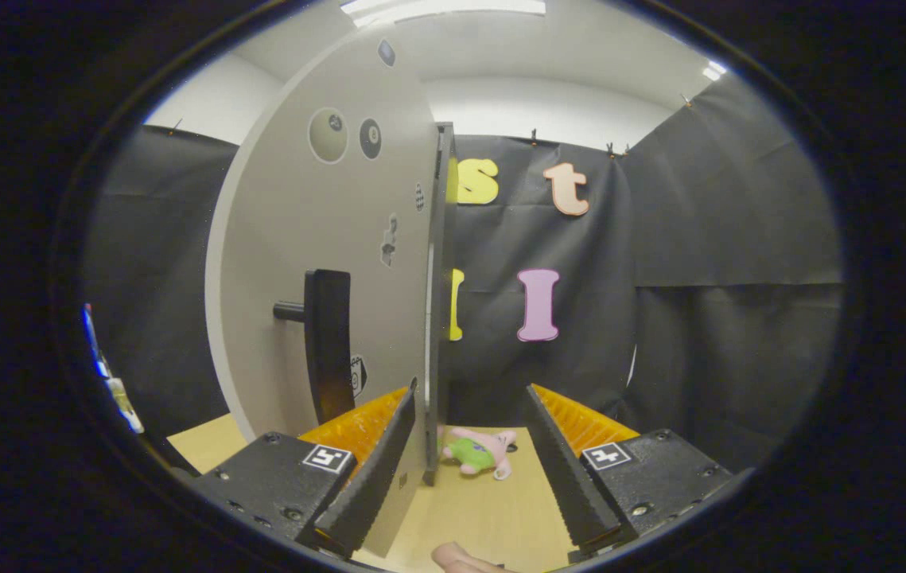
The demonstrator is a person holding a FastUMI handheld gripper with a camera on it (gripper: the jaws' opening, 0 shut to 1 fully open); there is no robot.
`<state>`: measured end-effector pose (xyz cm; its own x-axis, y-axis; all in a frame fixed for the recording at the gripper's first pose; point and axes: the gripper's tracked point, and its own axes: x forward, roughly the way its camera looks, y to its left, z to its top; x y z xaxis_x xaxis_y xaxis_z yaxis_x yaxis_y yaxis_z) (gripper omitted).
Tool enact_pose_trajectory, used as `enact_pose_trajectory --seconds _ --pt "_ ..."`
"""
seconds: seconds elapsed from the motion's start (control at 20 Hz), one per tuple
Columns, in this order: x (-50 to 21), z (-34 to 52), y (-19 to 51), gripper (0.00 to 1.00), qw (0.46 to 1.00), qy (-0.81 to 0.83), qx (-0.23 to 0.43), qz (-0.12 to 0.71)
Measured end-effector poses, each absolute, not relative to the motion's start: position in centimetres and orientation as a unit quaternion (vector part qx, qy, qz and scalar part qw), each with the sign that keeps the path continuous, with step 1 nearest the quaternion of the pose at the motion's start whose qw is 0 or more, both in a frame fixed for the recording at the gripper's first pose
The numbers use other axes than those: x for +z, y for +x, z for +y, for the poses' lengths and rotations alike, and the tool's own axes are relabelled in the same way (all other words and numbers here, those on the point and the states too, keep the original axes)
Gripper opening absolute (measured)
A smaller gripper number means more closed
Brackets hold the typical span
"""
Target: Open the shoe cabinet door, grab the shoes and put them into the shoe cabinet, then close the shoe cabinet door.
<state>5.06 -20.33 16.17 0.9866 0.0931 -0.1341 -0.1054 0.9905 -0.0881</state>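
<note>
At the left of the frame the shoe cabinet door was seen as a pale, sticker-marked panel swung out nearly edge-on toward the camera, its dark free edge running vertically just left of centre. A black bar handle was mounted on a short stub at the lower middle of that panel, standing off the face so that a finger could be slipped behind it. At the bottom centre the gripper was held with its fingers spread apart and clamped on nothing; the door's free edge was placed just inside the left finger, which suggested that the panel was being steered by its edge rather than by the handle, though contact could not be confirmed. Between the fingers and a little beyond them, a small pink and green plush toy was left lying on the wooden table, apart from both fingers. At the very bottom centre a fingertip of the person's hand was glimpsed. It was judged that the door step was in hand.
</note>
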Motion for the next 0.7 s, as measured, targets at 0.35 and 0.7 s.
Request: enact_pose_trajectory --seconds 0.35,0.7 --pt "15.9 -17.7 4.7 0.91 0.996 -0.042 0.050 0.059" --pt "15.6 -13.7 6.0 0.90 0.998 -0.014 0.031 0.060"
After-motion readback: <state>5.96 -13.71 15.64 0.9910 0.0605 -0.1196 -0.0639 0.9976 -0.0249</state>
